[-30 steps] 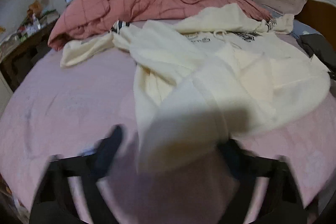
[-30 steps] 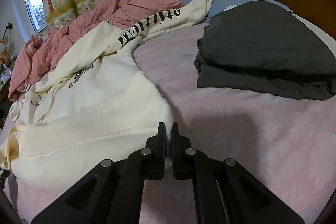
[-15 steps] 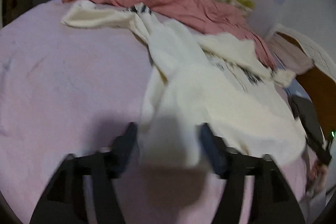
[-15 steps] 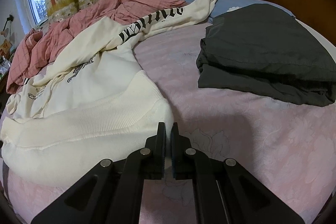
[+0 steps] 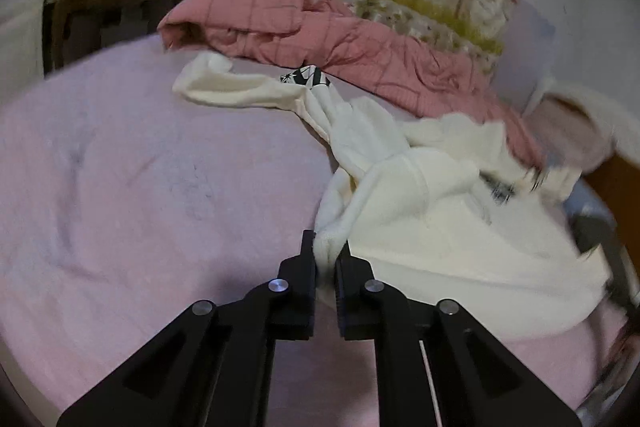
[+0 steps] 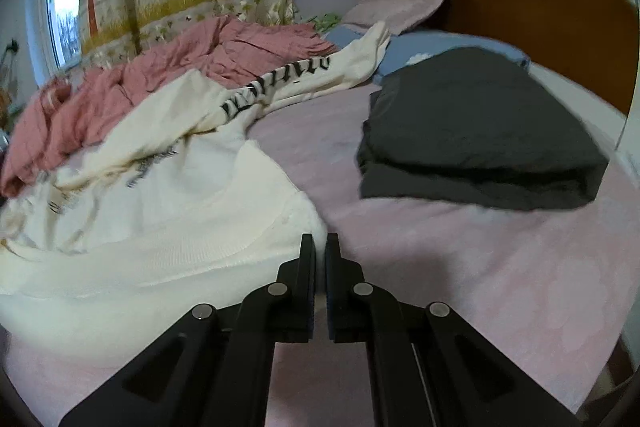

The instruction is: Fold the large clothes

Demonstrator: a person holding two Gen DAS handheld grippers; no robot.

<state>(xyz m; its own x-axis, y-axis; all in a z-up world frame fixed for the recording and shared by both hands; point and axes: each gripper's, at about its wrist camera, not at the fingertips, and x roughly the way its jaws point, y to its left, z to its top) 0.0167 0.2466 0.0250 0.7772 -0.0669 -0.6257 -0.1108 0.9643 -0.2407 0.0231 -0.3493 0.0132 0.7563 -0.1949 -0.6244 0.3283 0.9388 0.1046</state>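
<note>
On the bed, both claws apparently pinch the cream sweatshirt's hem.

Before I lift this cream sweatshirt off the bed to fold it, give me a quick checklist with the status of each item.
1. Left hand-held gripper shut on the cream sweatshirt: ok, a bunch of fabric sits between its fingers.
2. Right hand-held gripper shut on the ribbed hem corner: ok.
3. Sweatshirt spread flat: not ok, the body is bunched and twisted.
4. Sleeves free: not ok, the printed sleeve lies against the pink quilt.
5. Folded dark garment apart from the sweatshirt: ok.
6. Both grips on matching hem corners: cannot tell.
</note>
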